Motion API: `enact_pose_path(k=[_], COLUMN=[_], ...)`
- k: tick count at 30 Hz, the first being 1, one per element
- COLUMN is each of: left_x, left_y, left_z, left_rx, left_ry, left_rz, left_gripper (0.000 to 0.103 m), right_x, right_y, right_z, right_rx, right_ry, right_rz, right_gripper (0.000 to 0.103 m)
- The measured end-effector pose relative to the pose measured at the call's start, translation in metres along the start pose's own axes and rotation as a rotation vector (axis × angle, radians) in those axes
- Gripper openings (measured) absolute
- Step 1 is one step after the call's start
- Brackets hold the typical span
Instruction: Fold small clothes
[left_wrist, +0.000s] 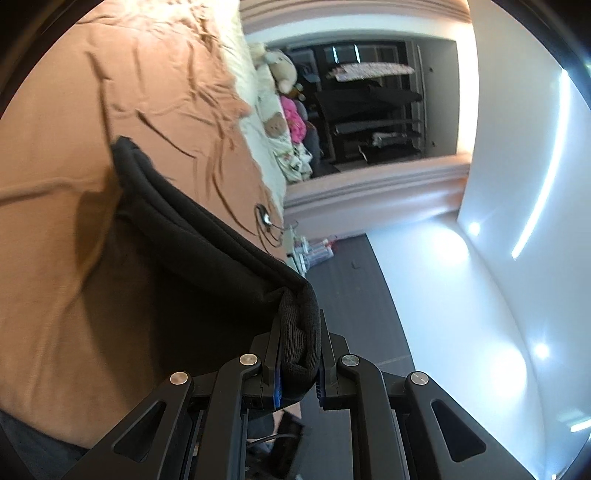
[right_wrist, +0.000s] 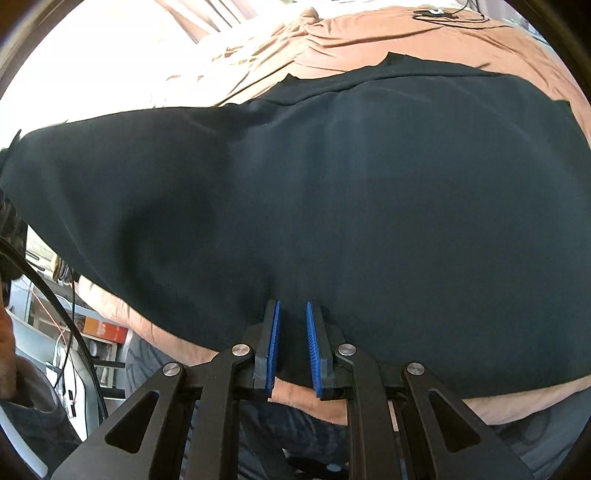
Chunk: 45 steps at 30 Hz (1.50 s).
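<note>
Our left gripper (left_wrist: 299, 354) pinches the ribbed hem of the black garment (right_wrist: 332, 206), lifting that corner; our right gripper (right_wrist: 293, 343) clamps the near edge. The garment lies spread on the brown bedcover (left_wrist: 74, 110). Beyond, a dark shelving unit (left_wrist: 373, 122) holds items too blurred to identify.

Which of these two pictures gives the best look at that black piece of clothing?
The right wrist view: the black garment lies spread wide across the brown bedspread, nearly filling the picture. The left wrist view shows only a bunched, thick edge of it, pinched in the left tool and lifted off the bedspread.
</note>
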<state>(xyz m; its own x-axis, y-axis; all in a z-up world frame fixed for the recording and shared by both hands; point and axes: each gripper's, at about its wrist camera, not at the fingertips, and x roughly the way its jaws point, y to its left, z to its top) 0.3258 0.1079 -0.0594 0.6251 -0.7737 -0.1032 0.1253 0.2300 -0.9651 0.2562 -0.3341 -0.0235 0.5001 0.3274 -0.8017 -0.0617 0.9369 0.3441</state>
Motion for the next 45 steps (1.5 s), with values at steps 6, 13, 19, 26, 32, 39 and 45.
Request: enact_pose_path(k=[6,13,19,26,32,39,45], left_x=[0.049,0.095,0.141,0.190,0.228,0.270,0.301], left_y=[-0.033,-0.065,-0.079,-0.083,-0.077,-0.064,-0.052], left_z=[-0.002,-0.009,-0.029,-0.065,-0.097,-0.135,-0.170], left_rx=[0.066,0.127,0.163,0.191,0.208,0.224,0.246], left_ry=[0.075,0.142,0.219,0.319,0.399,0.498,0.595], left_rz=[-0.009,-0.008,0.010,0.048,0.100,0.160,0.209], left_gripper=[0.013,0.013,0.013,0.013,0.013,0.013,0.013], right_x=[-0.004,-0.045,-0.096,-0.139,-0.161,-0.177,-0.181], right_y=[-0.016,-0.051,-0.088,-0.115,-0.147,-0.169,-0.183], right_z=[-0.007,0.001,0.001,-0.017,-0.037,-0.054,-0.062], right_rx=[0.033,0.067,0.089,0.108,0.174,0.196,0.234], right_ry=[0.022,-0.041,-0.139,-0.242,-0.263,-0.258,-0.254], right_rz=[0.072,0.115,0.123,0.101,0.090,0.087,0.089], right_gripper=[0.012,0.012,0.020,0.064,0.064,0.063,0.063])
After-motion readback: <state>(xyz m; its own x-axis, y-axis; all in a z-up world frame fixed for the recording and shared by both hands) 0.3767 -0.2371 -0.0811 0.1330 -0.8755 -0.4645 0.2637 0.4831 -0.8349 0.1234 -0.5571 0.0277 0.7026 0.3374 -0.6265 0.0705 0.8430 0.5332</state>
